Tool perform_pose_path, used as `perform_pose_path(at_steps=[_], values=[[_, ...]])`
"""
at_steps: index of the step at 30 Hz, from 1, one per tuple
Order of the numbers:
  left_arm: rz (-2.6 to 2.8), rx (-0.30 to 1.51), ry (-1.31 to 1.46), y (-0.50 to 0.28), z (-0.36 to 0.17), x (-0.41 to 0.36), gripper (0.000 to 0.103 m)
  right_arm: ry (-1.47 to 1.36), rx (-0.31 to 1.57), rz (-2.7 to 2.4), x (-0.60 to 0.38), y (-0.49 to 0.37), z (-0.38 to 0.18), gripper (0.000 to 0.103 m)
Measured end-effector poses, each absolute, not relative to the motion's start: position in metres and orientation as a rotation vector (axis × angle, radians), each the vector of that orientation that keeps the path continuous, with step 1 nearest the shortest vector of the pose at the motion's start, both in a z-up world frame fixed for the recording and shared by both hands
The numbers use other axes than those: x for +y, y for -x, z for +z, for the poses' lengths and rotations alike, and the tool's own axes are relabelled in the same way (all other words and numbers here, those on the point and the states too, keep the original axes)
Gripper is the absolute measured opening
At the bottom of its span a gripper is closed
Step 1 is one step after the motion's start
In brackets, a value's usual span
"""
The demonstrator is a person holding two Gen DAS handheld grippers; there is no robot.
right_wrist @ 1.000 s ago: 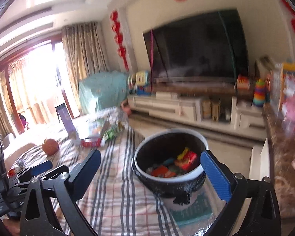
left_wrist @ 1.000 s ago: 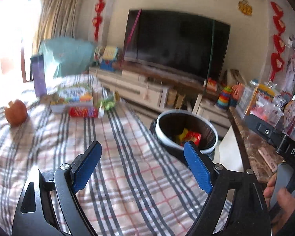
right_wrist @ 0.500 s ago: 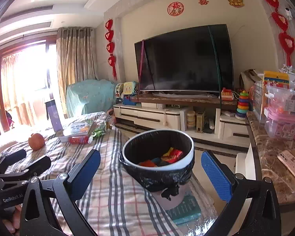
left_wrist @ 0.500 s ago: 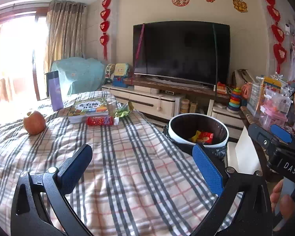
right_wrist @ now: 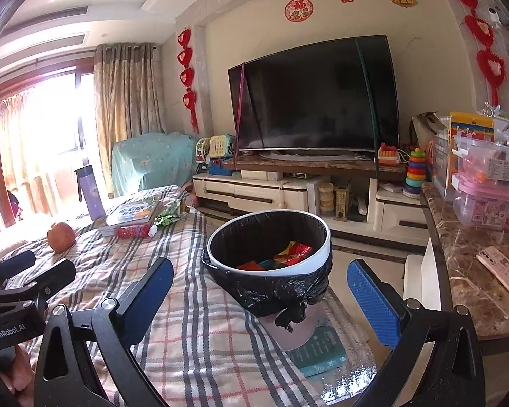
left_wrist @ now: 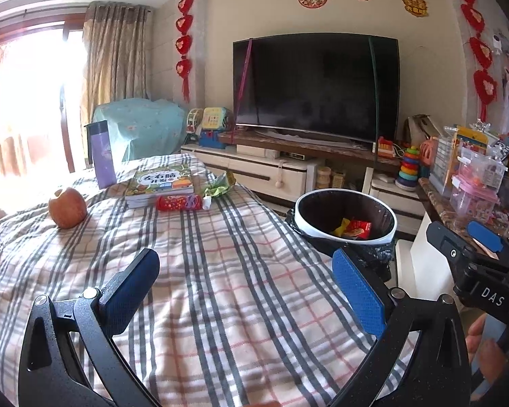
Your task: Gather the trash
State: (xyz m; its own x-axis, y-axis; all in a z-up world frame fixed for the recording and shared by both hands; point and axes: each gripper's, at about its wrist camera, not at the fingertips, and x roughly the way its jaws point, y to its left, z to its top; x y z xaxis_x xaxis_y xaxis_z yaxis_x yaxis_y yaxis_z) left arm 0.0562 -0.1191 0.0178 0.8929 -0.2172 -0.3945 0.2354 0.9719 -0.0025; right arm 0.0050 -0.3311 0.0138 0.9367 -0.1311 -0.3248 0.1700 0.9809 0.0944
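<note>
Plaid tablecloth (left_wrist: 220, 271) fills frame centre, both left gripper (left_wrist: 244, 281) and right gripper (right_wrist: 259, 291) spread wide and empty, red wrapper (left_wrist: 178, 202) upper left by book (left_wrist: 161, 183), lined bin (right_wrist: 271, 261) mid-frame.

Cloth, plastic and polished stone

A soft woven plaid cloth (left_wrist: 227, 271) covers the table. The bin (right_wrist: 271, 237) has a smooth white plastic rim and a crinkled, glossy black plastic liner (right_wrist: 281, 291). Shiny foil wrappers (right_wrist: 291, 251) lie inside it. The fingers (left_wrist: 359, 291) carry blue pads with a fine rough texture on matt black frames. The counter (right_wrist: 465, 271) looks like glossy brown marble.
</note>
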Motion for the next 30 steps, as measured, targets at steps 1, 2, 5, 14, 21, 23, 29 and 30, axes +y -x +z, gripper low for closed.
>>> perform_pose_path(at_steps=[1,2,5,14,21,23,29,30], values=[[-0.235,0.401,-0.049,-0.0553,0.0180,-0.1198,0.103,-0.123,0.320,-0.153,-0.3315,-0.0035,0.0148,0.103],[-0.236,0.399,-0.050,-0.0547,0.0182,-0.1200,0.103,-0.126,0.318,-0.151,-0.3324,-0.0032,0.0149,0.103],[-0.242,0.396,-0.047,-0.0521,0.0190,-0.1201,0.103,-0.126,0.314,-0.151,-0.3325,-0.0015,0.0160,0.103],[-0.254,0.395,-0.044,-0.0505,0.0200,-0.1216,0.103,-0.121,0.306,-0.151,-0.3321,0.0020,0.0182,0.103],[-0.274,0.406,-0.036,-0.0503,0.0197,-0.1222,0.103,-0.121,0.305,-0.149,-0.3322,0.0032,0.0182,0.103],[-0.275,0.402,-0.040,-0.0496,0.0201,-0.1230,0.103,-0.121,0.303,-0.148,-0.3325,0.0037,0.0186,0.103],[-0.274,0.391,-0.045,-0.0472,0.0206,-0.1242,0.103,-0.125,0.300,-0.145,-0.3338,0.0060,0.0194,0.103],[-0.274,0.392,-0.044,-0.0471,0.0206,-0.1244,0.103,-0.124,0.299,-0.145,-0.3329,0.0065,0.0199,0.103]])
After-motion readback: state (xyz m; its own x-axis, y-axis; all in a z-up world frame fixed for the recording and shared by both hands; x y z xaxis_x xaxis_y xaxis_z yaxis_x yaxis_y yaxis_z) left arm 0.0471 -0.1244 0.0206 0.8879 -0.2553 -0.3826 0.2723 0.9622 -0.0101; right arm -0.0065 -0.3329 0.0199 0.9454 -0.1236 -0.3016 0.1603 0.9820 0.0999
